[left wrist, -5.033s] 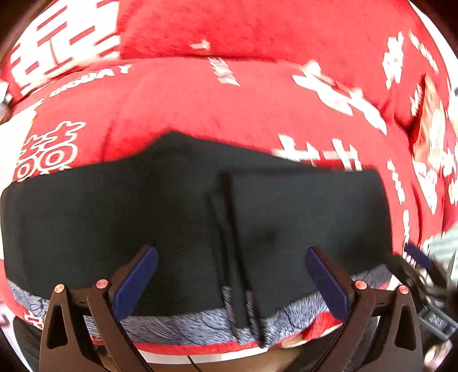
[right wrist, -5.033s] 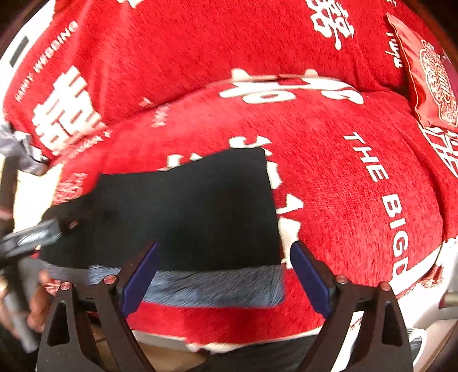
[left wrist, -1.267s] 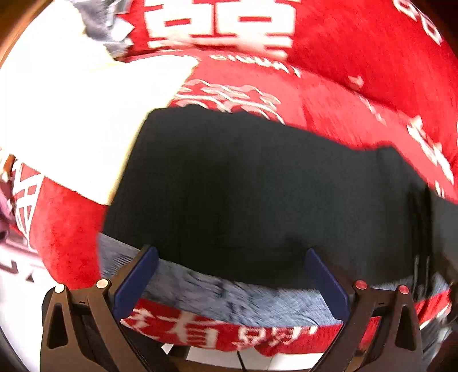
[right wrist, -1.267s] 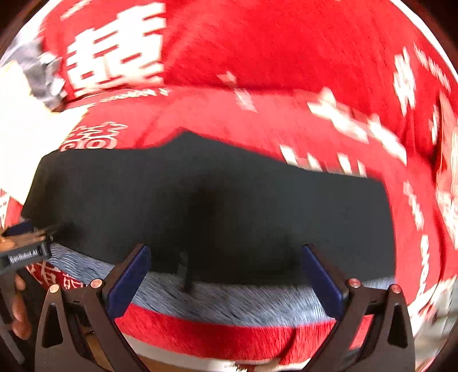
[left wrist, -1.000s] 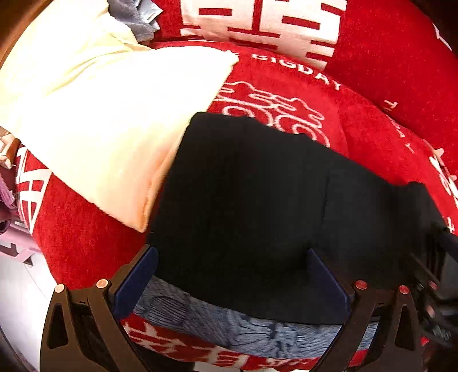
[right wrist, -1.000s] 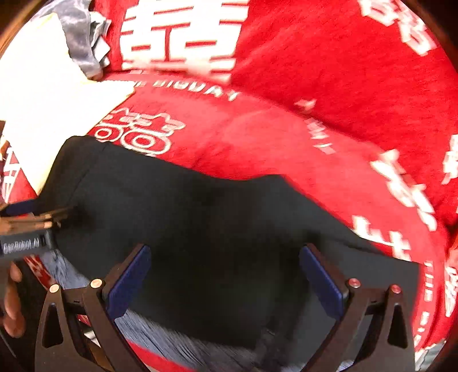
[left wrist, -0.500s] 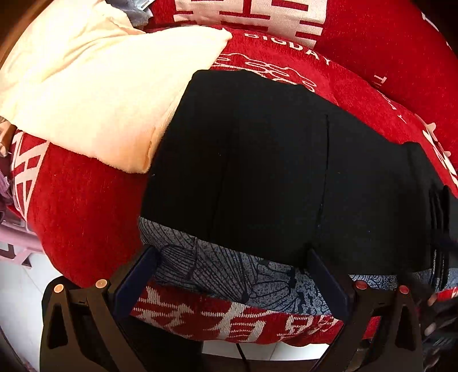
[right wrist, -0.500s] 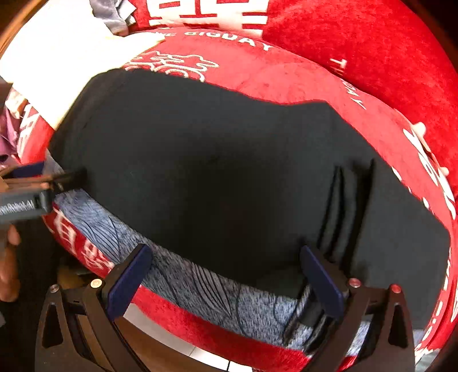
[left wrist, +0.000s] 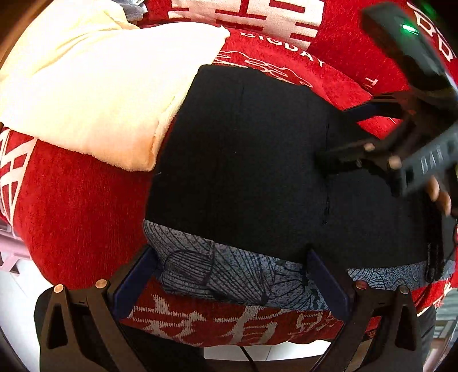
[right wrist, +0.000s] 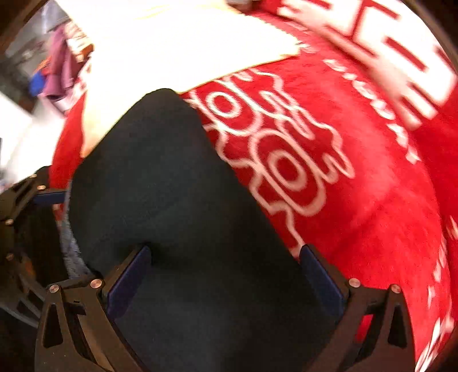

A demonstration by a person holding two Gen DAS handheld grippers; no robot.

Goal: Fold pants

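Observation:
Black pants (left wrist: 257, 160) lie flat across a red sofa seat, with a grey-blue patterned band (left wrist: 229, 271) along their near edge. My left gripper (left wrist: 230, 253) is open at that band, its fingers straddling the cloth without holding it. My right gripper (left wrist: 337, 133) reaches in from the right, open, with its tips low over the black cloth. In the right wrist view the right gripper (right wrist: 225, 249) stands open above the pants (right wrist: 171, 200), close to their far edge. A blue finger pad (right wrist: 53, 196) of the left gripper shows at the left.
A cream cushion (left wrist: 100, 85) lies to the left and touches the pants' left end. The red sofa cover (left wrist: 71, 214) with white lettering runs under everything, and its backrest (left wrist: 286, 17) rises behind. A person's hand (left wrist: 438, 194) holds the right gripper.
Both grippers have moved toward the left end of the pants. The right gripper swung across over the cloth and now shows in the left wrist view. Both stayed open.

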